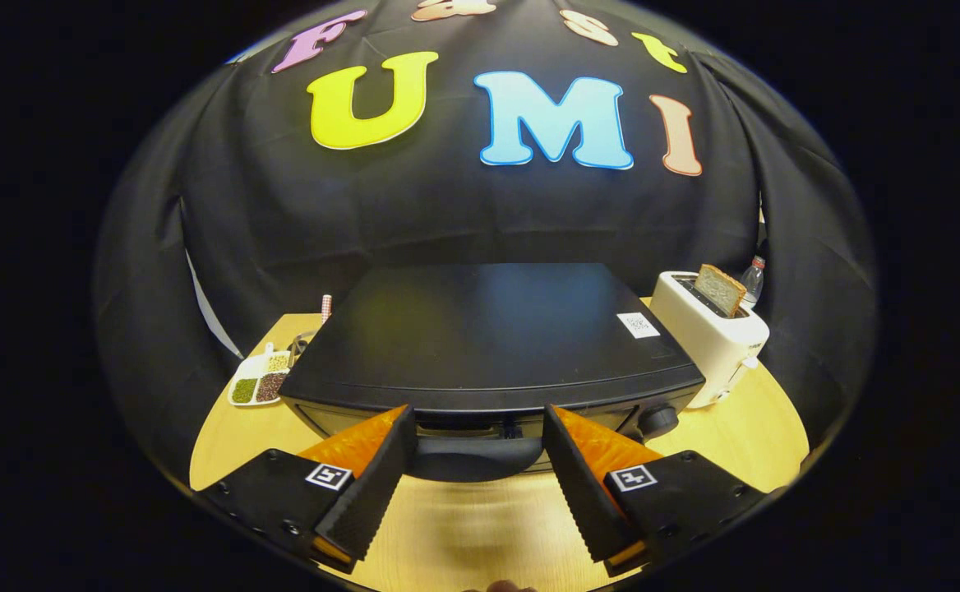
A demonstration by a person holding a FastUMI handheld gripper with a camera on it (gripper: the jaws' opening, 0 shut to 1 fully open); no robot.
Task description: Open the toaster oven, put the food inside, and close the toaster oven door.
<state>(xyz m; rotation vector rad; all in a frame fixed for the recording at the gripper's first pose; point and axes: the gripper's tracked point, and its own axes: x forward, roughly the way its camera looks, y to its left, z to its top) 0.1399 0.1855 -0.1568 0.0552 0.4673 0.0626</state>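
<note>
A black toaster oven [488,337] stands on the wooden table [743,419] right in front of me, seen from slightly above its flat top. Its door is up and its dark handle [473,457] curves out at the front, just ahead of my fingertips. My gripper [476,427] is open, one finger on each side of the handle, and nothing is held between them. A round knob [658,421] sits on the oven's front to the right of the handle.
A white slot toaster [710,333] with a slice of bread [719,289] sticking up stands right of the oven, a plastic bottle [753,278] behind it. Left of the oven lies a white divided dish [259,380] of grains. Black cloth walls close the booth.
</note>
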